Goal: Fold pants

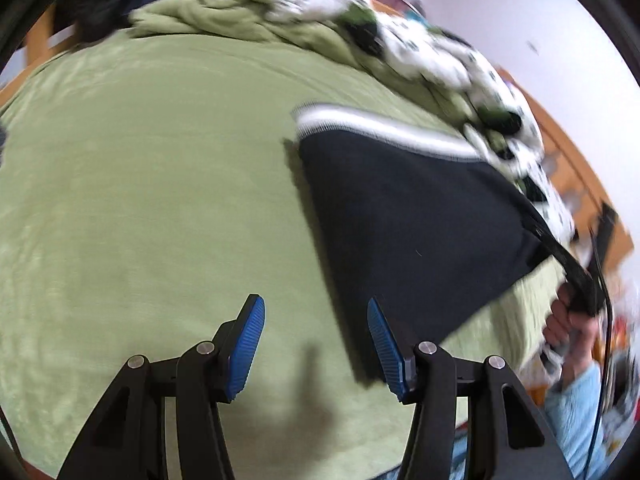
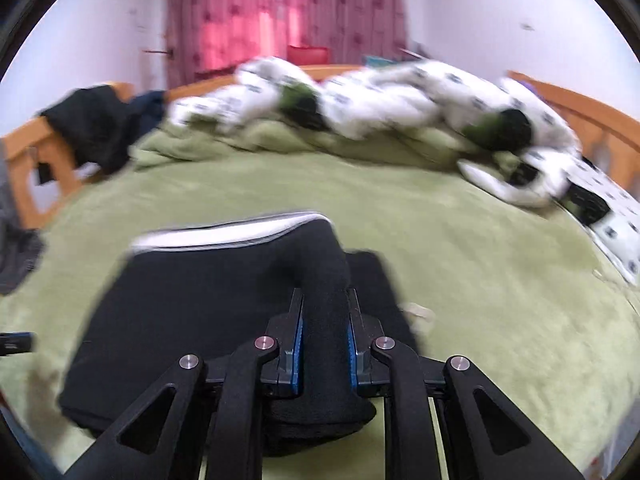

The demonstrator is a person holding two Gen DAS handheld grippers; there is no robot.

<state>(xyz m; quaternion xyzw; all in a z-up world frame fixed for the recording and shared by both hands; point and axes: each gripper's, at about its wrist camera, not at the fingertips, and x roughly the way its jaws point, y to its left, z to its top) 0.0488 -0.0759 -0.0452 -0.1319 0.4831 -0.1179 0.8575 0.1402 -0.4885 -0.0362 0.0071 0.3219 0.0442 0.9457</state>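
Bed (image 1: 120,200), green blanket: black pants (image 1: 400,216) lie on it, white waistband toward heaped quilt. Soft, limp, light fabric; best gripped at corners. Right claw (image 2: 324,340) clenched on bunched pants edge. Left claw (image 1: 316,344) released, beside pants.

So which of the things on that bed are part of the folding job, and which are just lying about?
Part of the job:
- black pants with a white waistband
- right gripper, fingers shut on the pants
- left gripper, open, holding nothing

Just lying about:
- white patterned quilt
- dark clothes on the bed frame
- green blanket
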